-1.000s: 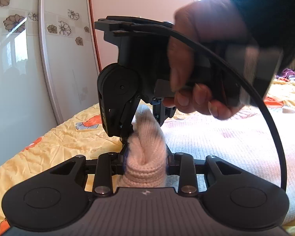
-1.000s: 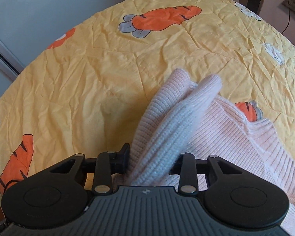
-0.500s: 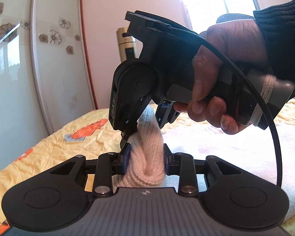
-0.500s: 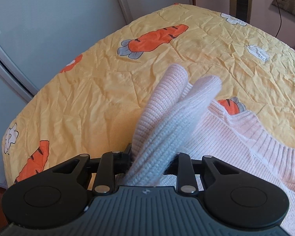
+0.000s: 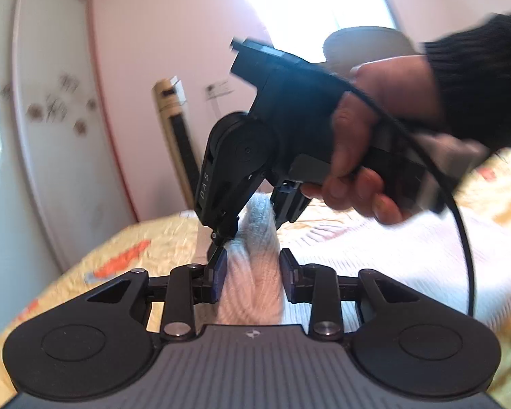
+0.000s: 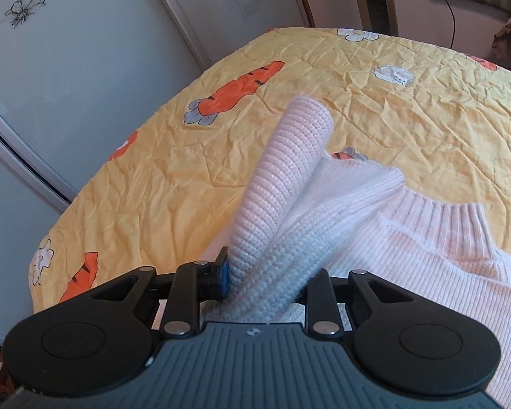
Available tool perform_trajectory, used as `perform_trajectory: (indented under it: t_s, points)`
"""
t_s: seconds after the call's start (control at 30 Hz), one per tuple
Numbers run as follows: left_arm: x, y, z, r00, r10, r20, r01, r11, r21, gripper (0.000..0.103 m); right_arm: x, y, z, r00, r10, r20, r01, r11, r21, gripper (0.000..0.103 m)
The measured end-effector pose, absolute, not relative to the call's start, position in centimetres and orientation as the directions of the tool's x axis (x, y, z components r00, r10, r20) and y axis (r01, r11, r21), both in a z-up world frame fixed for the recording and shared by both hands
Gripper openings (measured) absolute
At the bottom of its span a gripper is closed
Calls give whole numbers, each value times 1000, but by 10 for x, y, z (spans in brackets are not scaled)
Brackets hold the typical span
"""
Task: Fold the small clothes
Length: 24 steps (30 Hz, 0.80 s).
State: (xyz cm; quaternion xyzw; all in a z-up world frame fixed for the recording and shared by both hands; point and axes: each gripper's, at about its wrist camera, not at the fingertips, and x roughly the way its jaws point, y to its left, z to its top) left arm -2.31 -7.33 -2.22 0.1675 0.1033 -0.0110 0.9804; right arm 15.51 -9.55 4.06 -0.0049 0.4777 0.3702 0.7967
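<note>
**Bedroom, yellow carrot bedspread: sweater edge lifted higher**

Bedspread [image 6: 194, 177] backdrop. Left gripper [image 5: 250, 274] jaws clamp a bunched fold of the pink sweater [image 6: 426, 248]; right gripper [image 6: 265, 279] jaws pinch the same bunch just beside. Both have risen since a second ago, more wall in view. Sweater body on bed. Fold-over likely under way.
</note>
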Motion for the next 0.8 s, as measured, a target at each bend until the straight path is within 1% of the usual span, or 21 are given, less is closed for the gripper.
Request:
perform_trajectory:
  t_s: [0.07,0.13,0.2,0.23,0.27,0.33,0.37,0.43,0.5,0.57,0.63,0.73,0.77,0.8]
  points:
    - [-37,-69,-31,984,27,-175,47,915,401,43,155,-103,38,266,596,-757,-585,724,365,26]
    - [-43,-64,-37,981,45,-188,41,902,430,47,154,-106,36,262,605,-752,-583,720,376,27]
    - [-47,-59,-35,975,52,-216,45,907,418,48,155,-105,34,256,613,-748,-579,716,389,27]
    - [-49,-54,-31,970,31,-240,64,924,378,48,155,-105,33,253,615,-747,-579,715,392,27]
    - [-51,-46,-23,962,-11,-271,94,950,296,48,155,-103,31,252,616,-746,-578,715,395,27]
    - [-56,-23,-10,933,-129,-335,146,989,25,48,154,-101,32,254,614,-747,-580,715,390,27]
    - [-58,-9,-7,921,-171,-349,137,983,-120,48,154,-102,32,254,614,-748,-582,715,389,27]
    - [-55,21,-8,904,-204,-377,40,915,-400,47,156,-105,32,250,617,-746,-578,713,397,27]
    - [-42,48,-14,889,-225,-399,-80,781,-619,46,157,-109,31,245,624,-742,-568,712,412,27]
    - [-25,64,-23,859,-297,-416,-144,639,-755,46,158,-111,29,242,631,-738,-557,712,426,27]
    - [-13,69,-35,832,-368,-415,-200,500,-843,46,157,-110,28,243,630,-738,-554,714,428,27]
    - [-1,74,-52,819,-389,-422,-305,329,-894,46,156,-107,28,249,624,-741,-551,721,421,27]
    - [2,73,-58,797,-430,-425,-347,251,-904,46,157,-108,29,251,623,-741,-547,723,422,27]
    - [0,73,-61,786,-462,-411,-353,210,-912,46,157,-109,29,252,623,-741,-543,725,424,27]
